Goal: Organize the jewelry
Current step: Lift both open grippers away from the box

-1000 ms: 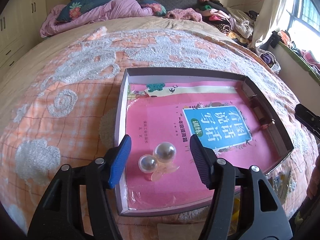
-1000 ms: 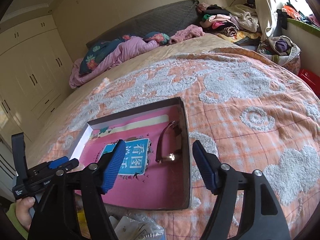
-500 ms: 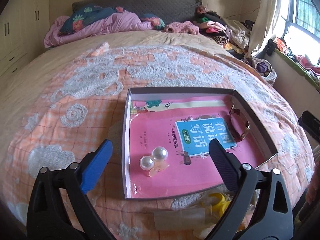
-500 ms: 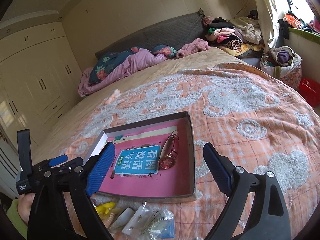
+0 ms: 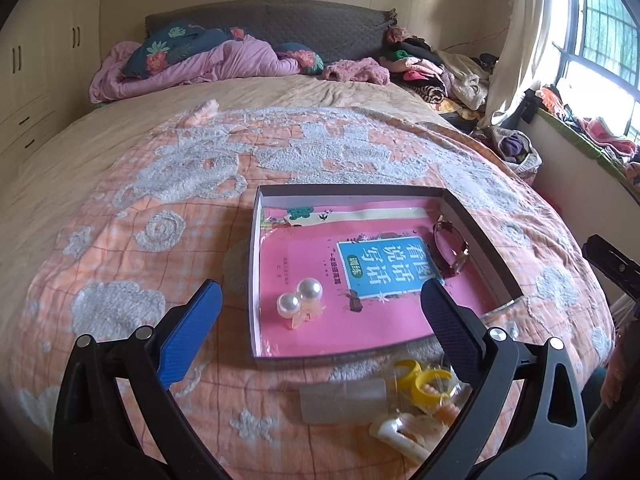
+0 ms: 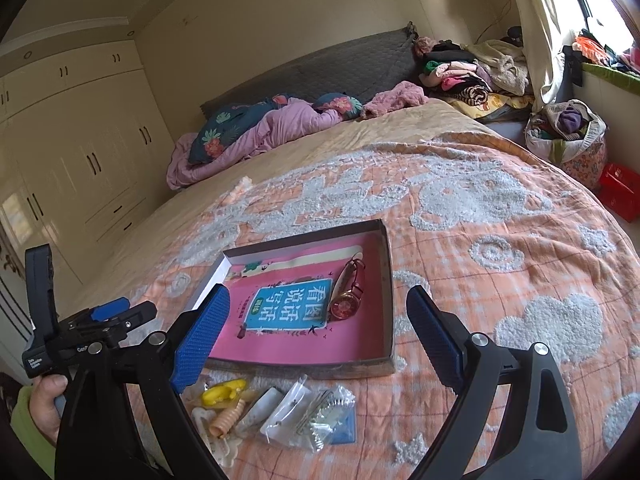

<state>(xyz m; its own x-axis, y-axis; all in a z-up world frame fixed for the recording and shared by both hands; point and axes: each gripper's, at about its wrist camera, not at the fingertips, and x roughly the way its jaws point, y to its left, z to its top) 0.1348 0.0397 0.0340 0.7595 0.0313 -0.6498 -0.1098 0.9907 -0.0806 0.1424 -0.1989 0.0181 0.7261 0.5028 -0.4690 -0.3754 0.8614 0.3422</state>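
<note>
A shallow dark box (image 5: 352,190) with a pink book as its floor lies on the bed. In its near left part rests a hair clip with two pearls (image 5: 300,300). A rose-gold watch (image 5: 452,248) lies by the right wall, and it also shows in the right wrist view (image 6: 350,292). My left gripper (image 5: 319,286) hangs above the box's near edge, open and empty. My right gripper (image 6: 319,294) is open and empty too, held back over the loose pile. The box (image 6: 304,236) lies ahead of it.
Loose pieces lie on the orange bedspread in front of the box: a yellow clip (image 5: 424,384), pale hair clips (image 6: 224,420) and small plastic bags (image 6: 312,404). A hand (image 6: 44,400) holds the left gripper's body (image 6: 104,312). Bedding and piled clothes lie at the far end.
Both grippers have drawn back and upward from the box and their jaws have spread wider. The pearl clip and the watch stay in the box. The loose pile has come into view.
</note>
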